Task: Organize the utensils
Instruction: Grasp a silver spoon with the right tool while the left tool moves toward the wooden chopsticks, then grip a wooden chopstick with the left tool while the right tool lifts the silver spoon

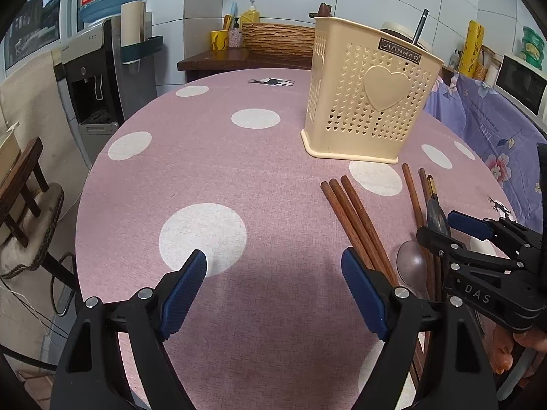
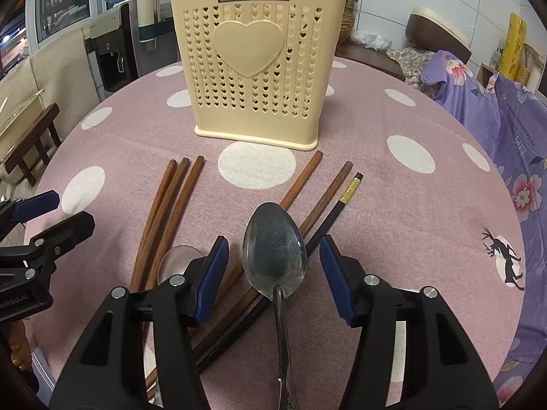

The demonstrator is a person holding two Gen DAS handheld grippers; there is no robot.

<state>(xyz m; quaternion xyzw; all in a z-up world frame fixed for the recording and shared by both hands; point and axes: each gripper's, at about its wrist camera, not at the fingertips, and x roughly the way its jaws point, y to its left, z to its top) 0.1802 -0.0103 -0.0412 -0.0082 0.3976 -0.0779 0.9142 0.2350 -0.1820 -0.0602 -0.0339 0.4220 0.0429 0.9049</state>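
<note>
Spoon (image 2: 274,254) lies on the surface between the wide-open, empty right gripper (image 2: 273,273) fingers: stiff, slick metal, best pinched at its thin handle. Left gripper (image 1: 273,294) gapes empty too.

The utensil holder (image 2: 257,65) stands on the table (image 2: 393,225). Before it lie chopsticks (image 2: 164,212), left, and a spoon (image 2: 273,256), right.

Light: even, indoor, moderate | Shadows: soft, under fingers | Glare: dull metal spoon (image 2: 273,256) between fingers | Edges: strong fisheye warp, dark vignette
</note>
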